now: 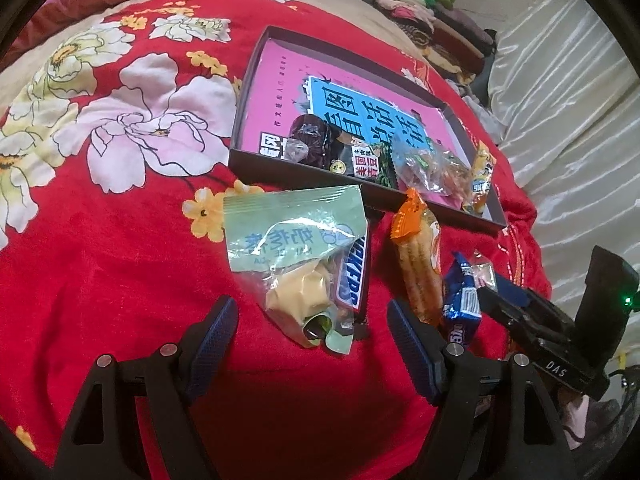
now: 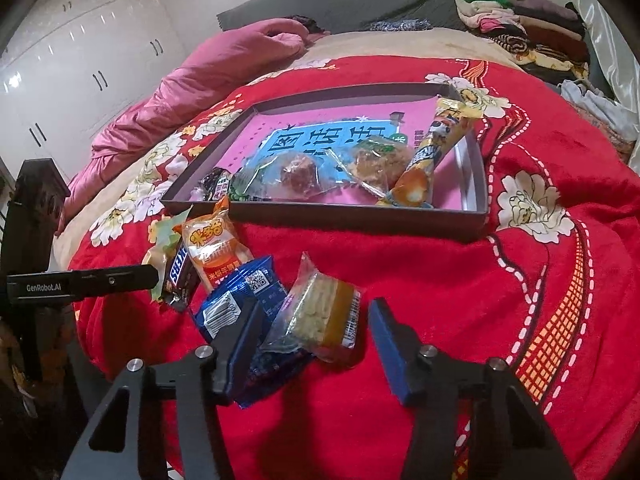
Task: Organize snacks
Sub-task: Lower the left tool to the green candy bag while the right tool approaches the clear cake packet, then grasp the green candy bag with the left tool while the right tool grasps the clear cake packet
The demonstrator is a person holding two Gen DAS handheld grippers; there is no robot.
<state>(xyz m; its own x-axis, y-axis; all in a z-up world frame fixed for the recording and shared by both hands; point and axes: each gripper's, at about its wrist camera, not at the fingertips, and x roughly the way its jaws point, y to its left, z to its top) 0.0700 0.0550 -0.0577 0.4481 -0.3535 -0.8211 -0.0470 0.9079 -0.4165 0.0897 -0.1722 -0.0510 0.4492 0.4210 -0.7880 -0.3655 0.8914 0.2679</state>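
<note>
several snacks already lie in the box [image 2: 478, 184], five remain before it; left gripper [image 1: 308, 320] released, right gripper [image 2: 316, 320] unclenched astride the cake packet [image 2: 320, 312].

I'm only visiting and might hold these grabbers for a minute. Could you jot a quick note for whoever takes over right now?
Left gripper: open, straddling the green packet that lies on the Snickers bar; nothing held.
Right gripper: open around the clear-wrapped cake, pads not pressing yet.
Done: several snacks, including the long yellow packet, already lie in the box.
Left: the green packet, Snickers bar, orange packet, blue packet and cake, all on the red blanket.
</note>
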